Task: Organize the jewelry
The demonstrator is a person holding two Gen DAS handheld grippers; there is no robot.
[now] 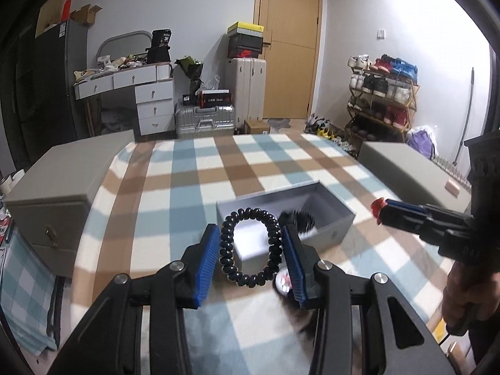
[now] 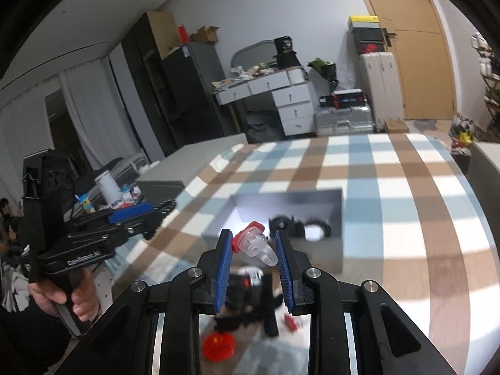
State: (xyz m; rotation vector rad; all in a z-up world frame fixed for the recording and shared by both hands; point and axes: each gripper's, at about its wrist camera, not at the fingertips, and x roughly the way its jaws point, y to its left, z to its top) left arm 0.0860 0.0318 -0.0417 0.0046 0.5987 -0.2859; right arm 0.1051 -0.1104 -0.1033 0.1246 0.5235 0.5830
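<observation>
Above checked blanket, left tool gripping black coil bracelet; right tool pinching clear ring with red top. Grey box waiting just ahead. Advisable: carrying both level, releasing low inside.

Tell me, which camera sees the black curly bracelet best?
The left wrist view. There the black coiled bracelet fills the middle of the picture, a whole loop pinched between the left tongs. The right wrist view shows only a dark beaded bit of it poking past those tongs, at the picture's left.
</observation>
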